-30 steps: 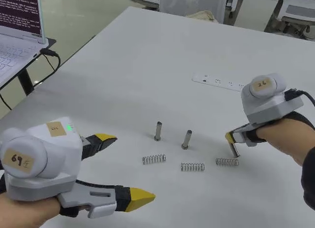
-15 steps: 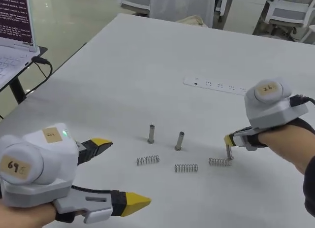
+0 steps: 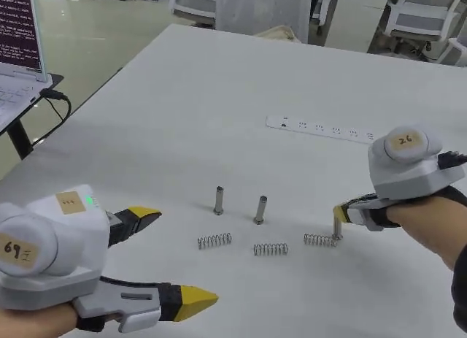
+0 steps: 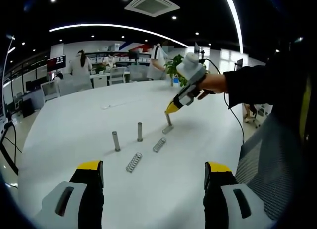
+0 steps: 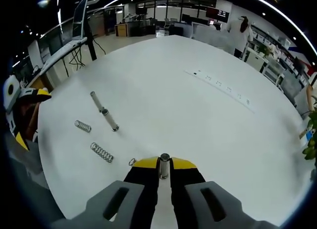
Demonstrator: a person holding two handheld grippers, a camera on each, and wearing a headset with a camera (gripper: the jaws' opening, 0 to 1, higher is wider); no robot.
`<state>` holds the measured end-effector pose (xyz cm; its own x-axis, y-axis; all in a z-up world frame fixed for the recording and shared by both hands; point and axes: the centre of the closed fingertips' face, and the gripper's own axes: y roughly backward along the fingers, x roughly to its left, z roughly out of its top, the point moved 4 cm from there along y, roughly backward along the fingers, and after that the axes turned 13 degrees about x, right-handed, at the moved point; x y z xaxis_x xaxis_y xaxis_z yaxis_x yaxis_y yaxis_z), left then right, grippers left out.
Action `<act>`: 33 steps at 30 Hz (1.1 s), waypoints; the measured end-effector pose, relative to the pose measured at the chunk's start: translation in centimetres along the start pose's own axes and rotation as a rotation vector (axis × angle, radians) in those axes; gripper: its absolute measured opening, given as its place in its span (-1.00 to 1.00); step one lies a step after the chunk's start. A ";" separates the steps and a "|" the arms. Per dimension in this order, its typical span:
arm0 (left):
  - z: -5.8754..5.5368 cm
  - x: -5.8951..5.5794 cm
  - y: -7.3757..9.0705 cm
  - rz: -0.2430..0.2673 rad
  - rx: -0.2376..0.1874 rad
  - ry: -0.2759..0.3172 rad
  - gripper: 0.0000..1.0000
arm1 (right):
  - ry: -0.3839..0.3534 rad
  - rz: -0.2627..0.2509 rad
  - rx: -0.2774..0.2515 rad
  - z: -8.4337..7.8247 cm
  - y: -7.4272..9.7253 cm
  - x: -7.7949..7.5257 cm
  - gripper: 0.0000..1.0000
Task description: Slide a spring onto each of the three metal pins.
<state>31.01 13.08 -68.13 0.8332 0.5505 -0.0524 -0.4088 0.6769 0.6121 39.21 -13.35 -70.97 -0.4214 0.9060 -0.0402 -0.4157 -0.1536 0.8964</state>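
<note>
Two metal pins (image 3: 218, 200) (image 3: 260, 209) stand upright on the white table (image 3: 219, 97). Three springs (image 3: 214, 241) (image 3: 271, 249) (image 3: 319, 240) lie in a row in front of them. My right gripper (image 3: 338, 214) is shut on a third pin (image 3: 337, 229), whose lower end sits at the right end of the right spring. In the right gripper view that pin (image 5: 164, 165) sticks up between the yellow tips. My left gripper (image 3: 175, 258) hovers open at the near left with nothing in it. In the left gripper view the standing pins (image 4: 116, 141) (image 4: 139, 132) lie ahead.
A white power strip (image 3: 321, 128) lies across the table behind the pins. A laptop (image 3: 14, 39) on a stand with a cable is off the table's left edge. Office chairs (image 3: 423, 20) stand beyond the far edge.
The head camera has shifted. My right gripper has lowered the held pin a little, to the right end of the right spring. The left gripper stays open in about the same place.
</note>
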 end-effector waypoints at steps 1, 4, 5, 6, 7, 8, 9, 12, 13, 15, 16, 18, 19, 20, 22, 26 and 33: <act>0.0 0.0 0.0 0.000 0.001 -0.001 0.62 | -0.005 0.000 -0.004 -0.1 0.1 0.0 -0.89; -0.1 0.0 0.0 0.001 0.003 -0.003 0.62 | -0.018 0.001 -0.010 -0.4 0.2 -0.2 -0.89; -0.1 0.0 0.0 0.000 0.003 -0.003 0.62 | -0.022 0.001 -0.011 -0.5 0.3 -0.2 -0.89; -0.1 0.0 0.0 0.000 0.004 -0.005 0.62 | -0.026 0.000 -0.012 -0.6 0.3 -0.2 -0.89; -0.1 -0.1 0.0 0.000 0.005 -0.006 0.62 | -0.029 0.000 -0.013 -0.7 0.4 -0.2 -0.89; 0.0 -0.1 0.0 -0.001 0.006 -0.006 0.62 | -0.031 0.001 -0.014 -0.9 0.5 -0.1 -0.89; 0.0 -0.1 -0.1 -0.002 0.006 -0.007 0.62 | -0.030 0.003 -0.014 -1.0 0.5 -0.1 -0.89; -0.1 -0.2 -0.1 -0.004 0.008 -0.009 0.62 | -0.033 0.001 -0.016 -1.2 0.6 0.0 -0.88; -0.1 -0.2 -0.1 -0.004 0.008 -0.009 0.62 | -0.035 0.000 -0.018 -1.3 0.6 0.0 -0.88; -0.1 -0.2 -0.1 -0.005 0.008 -0.009 0.62 | -0.039 0.000 -0.017 -1.4 0.6 -0.1 -0.88; -0.1 -0.2 -0.1 -0.004 0.008 -0.009 0.62 | -0.040 -0.001 -0.015 -1.5 0.7 -0.1 -0.88; 0.0 -0.2 -0.1 -0.005 0.006 -0.008 0.62 | -0.038 -0.001 -0.012 -1.6 0.7 0.0 -0.88; 0.0 -0.2 -0.1 -0.003 0.006 -0.009 0.62 | -0.037 -0.001 -0.011 -1.6 0.7 0.0 -0.88; 0.0 -0.2 -0.1 -0.003 0.007 -0.009 0.62 | -0.036 -0.003 -0.011 -1.6 0.7 0.0 -0.88; 0.0 -0.2 -0.1 -0.004 0.005 -0.008 0.62 | -0.036 -0.001 -0.012 -1.6 0.7 0.1 -0.88; 0.0 -0.2 -0.1 -0.003 0.005 -0.007 0.62 | -0.031 -0.004 -0.012 -1.6 0.7 0.1 -0.88; -0.1 -0.2 -0.1 -0.005 0.007 -0.008 0.62 | -0.027 -0.004 -0.010 -1.7 0.6 0.0 -0.87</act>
<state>30.89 12.95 -68.25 0.8382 0.5432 -0.0485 -0.4022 0.6758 0.6176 37.60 -14.08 -71.17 -0.3980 0.9168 -0.0317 -0.4254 -0.1539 0.8918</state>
